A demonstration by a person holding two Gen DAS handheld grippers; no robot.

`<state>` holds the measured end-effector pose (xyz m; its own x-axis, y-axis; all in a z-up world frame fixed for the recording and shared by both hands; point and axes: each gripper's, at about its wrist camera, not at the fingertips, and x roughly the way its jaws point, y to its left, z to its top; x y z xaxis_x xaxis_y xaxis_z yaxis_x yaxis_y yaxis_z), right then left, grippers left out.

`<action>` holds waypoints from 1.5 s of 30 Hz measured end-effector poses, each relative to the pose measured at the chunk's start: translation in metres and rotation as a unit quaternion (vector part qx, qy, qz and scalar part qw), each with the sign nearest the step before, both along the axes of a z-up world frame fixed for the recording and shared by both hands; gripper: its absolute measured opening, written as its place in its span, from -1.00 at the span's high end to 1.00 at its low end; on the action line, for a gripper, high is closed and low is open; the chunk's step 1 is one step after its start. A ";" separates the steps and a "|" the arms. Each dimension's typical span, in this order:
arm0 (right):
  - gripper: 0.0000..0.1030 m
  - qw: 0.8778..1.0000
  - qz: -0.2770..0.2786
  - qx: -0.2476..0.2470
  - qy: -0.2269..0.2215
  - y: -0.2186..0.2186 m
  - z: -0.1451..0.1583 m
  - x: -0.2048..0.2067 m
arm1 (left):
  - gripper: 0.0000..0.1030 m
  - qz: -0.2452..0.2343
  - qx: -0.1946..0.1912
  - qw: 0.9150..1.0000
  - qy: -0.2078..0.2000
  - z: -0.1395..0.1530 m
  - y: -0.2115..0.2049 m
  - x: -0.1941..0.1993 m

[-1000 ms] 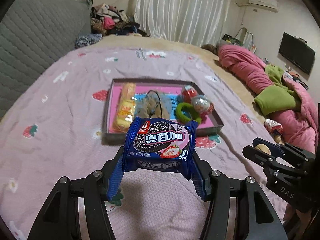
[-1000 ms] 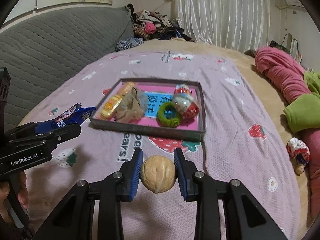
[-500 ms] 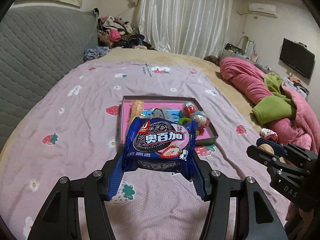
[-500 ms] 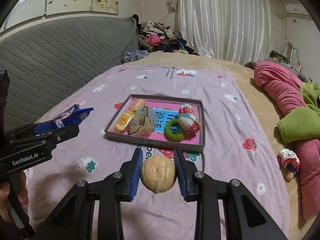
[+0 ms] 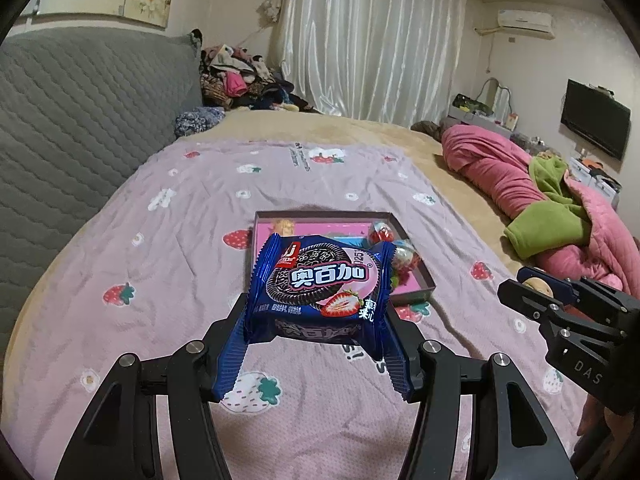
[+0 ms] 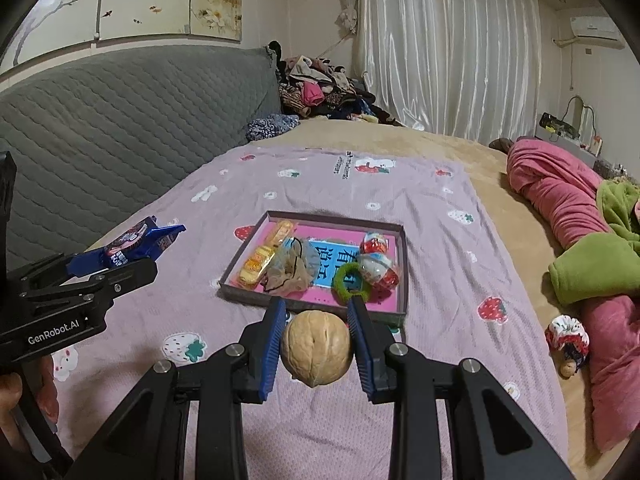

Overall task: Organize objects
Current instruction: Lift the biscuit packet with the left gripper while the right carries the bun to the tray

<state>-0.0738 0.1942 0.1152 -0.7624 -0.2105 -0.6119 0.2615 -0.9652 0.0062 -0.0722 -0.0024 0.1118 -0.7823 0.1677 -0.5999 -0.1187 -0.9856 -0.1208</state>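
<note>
Bedroom walls carried white curtains (image 6: 444, 48) and a television (image 5: 594, 124). A grey quilted headboard (image 6: 120, 120) stood behind the bed, where a lilac strawberry-print sheet (image 5: 160, 248) covered the mattress and a pink quilt (image 6: 560, 188) lay bunched along one side. Mid-sheet sat a shallow tray (image 6: 403, 280) holding snack bars, a green hair tie and wrapped eggs. Above the sheet, short of the tray, the left gripper (image 5: 316, 344) was clamped on a blue cookie packet (image 5: 318, 284), and the right gripper (image 6: 316, 344) pinched a walnut (image 6: 317, 347).
</note>
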 end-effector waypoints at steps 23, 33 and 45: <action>0.36 1.000 0.009 0.010 0.020 -0.011 0.032 -0.062 | -0.19 0.002 -0.015 1.000 0.014 0.028 -0.004 -0.072; 0.36 1.000 0.011 0.013 0.021 -0.011 0.021 -0.108 | -0.19 -0.006 -0.010 1.000 0.000 0.002 0.008 -0.139; 0.36 1.000 0.022 0.009 -0.004 -0.024 -0.037 -0.163 | -0.19 -0.004 -0.008 1.000 -0.025 -0.061 0.018 -0.223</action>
<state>-0.2370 0.1703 0.0780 -0.7475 -0.2325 -0.6223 0.3030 -0.9529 -0.0080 -0.2956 0.0152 0.0504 -0.7497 0.1635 -0.6412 -0.1209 -0.9865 -0.1101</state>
